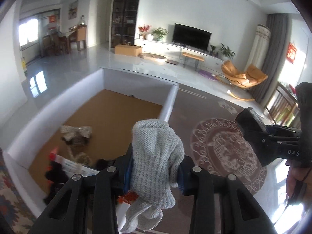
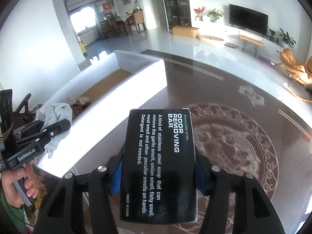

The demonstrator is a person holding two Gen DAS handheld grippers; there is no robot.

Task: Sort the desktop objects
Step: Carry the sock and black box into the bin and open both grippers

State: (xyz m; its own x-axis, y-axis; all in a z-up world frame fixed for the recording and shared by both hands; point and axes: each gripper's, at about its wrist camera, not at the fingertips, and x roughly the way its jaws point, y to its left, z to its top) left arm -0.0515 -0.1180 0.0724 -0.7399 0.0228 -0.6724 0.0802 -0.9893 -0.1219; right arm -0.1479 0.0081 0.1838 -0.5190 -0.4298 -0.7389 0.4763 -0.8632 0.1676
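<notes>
My left gripper (image 1: 155, 172) is shut on a grey knitted glove (image 1: 156, 161) and holds it in the air over the right wall of a white box (image 1: 168, 105) with a brown floor. The glove (image 2: 56, 115) and the left gripper (image 2: 58, 128) also show at the left of the right wrist view. My right gripper (image 2: 159, 172) is shut on a black box labelled odor removing bar (image 2: 159, 163) and holds it above the dark patterned table (image 2: 243, 136). The right gripper (image 1: 251, 120) shows at the right of the left wrist view.
Inside the white box lie a beige bow (image 1: 77, 131), a dark furry thing (image 1: 56, 173), a red-tipped item (image 1: 53, 155) and a white packet (image 1: 76, 166). The table edge (image 2: 234, 66) runs behind, with the living room floor beyond. A patterned cloth (image 1: 11, 198) lies left of the box.
</notes>
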